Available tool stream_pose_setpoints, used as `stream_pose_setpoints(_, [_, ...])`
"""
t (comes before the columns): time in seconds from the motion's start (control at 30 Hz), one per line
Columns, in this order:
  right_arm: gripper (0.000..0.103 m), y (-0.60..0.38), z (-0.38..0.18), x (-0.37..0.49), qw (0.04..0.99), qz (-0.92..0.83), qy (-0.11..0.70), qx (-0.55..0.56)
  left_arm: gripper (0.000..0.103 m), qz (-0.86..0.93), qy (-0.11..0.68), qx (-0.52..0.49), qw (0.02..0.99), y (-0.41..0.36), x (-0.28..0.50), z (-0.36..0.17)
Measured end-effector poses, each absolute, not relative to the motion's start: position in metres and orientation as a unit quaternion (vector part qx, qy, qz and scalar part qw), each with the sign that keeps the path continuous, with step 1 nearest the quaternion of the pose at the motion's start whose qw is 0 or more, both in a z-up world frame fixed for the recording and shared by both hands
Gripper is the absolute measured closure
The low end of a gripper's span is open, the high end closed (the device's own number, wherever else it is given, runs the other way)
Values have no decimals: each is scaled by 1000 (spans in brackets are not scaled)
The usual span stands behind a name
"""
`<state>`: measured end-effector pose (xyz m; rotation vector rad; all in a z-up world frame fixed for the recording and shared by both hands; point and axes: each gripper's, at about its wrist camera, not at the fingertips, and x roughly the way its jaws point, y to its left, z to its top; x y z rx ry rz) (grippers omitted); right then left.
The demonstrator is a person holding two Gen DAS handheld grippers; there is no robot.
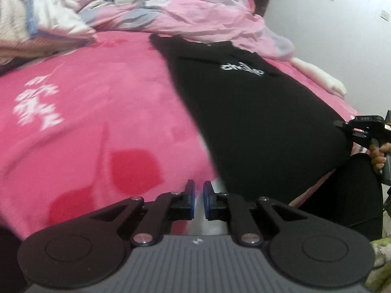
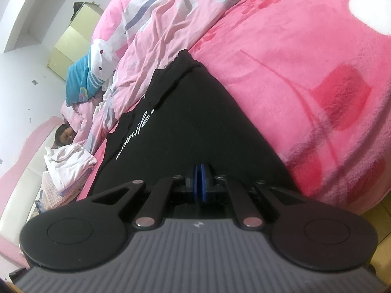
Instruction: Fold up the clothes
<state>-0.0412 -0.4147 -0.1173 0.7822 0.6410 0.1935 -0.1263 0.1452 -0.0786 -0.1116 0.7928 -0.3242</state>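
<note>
A black T-shirt (image 1: 256, 122) with white lettering across the chest is seen spread flat on a bed covered by a bright pink fleece blanket (image 1: 85, 122), printed with red squares and white marks. The garment is laid lengthwise, its collar end pointed toward a rumpled pink floral duvet (image 1: 183, 12) that is heaped along the far side of the bed, its hem drawn to the near edge.

In the left wrist view, the left gripper (image 1: 199, 200) is held low over the near edge of the blanket, just beside the shirt's lower left corner. Its blue-padded fingers are parted by a narrow gap, and nothing is gripped between them; a pale strip of background is visible through the gap. Motion blur is spread across the blanket in this view.

The right gripper (image 2: 200, 183) is shown pressed closed in its own view, its blue pads brought together over black fabric at the shirt's hem, which appears to be pinched between them. The same gripper (image 1: 352, 131) is caught at the right margin of the left wrist view, at the shirt's lower right corner, with the fingers of the holding hand (image 1: 380, 157) wrapped around its handle.

A teal and white striped cloth (image 2: 83, 80) is bundled on top of the duvet, and a small stack of white folded clothes (image 2: 68, 163) is seen on the bed beyond the shirt. A pale yellow cabinet (image 2: 70, 44) is set against the white wall.
</note>
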Motion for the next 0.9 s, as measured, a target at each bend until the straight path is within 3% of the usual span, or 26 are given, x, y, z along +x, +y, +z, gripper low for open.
stream_pose_setpoints(0.23, [102,-414,-118,-41,869,93,306,378,79,-201,331,-56,920,135,-141,-55])
stream_pose_setpoints(0.3, [102,-414,-118,-42,869,93,306,379,72,-228,334,-37,914,121,-138,-58])
stream_pose_setpoints(0.47, [102,-415,-118,-41,868,92,308,377,72,-223,398,58,888,96,-139,-88])
stream_pose_setpoints(0.53, [102,-414,-114,-41,871,88,311,369,71,-220,406,41,886,107,-143,-85])
stream_pose_setpoints(0.7, [95,-403,-86,-41,900,67,299,310,52,-191,380,-70,903,153,-141,-50])
stream_pose_setpoints(0.9, [95,-395,-75,14,902,76,322,278,47,-214,359,-136,898,152,-91,-42])
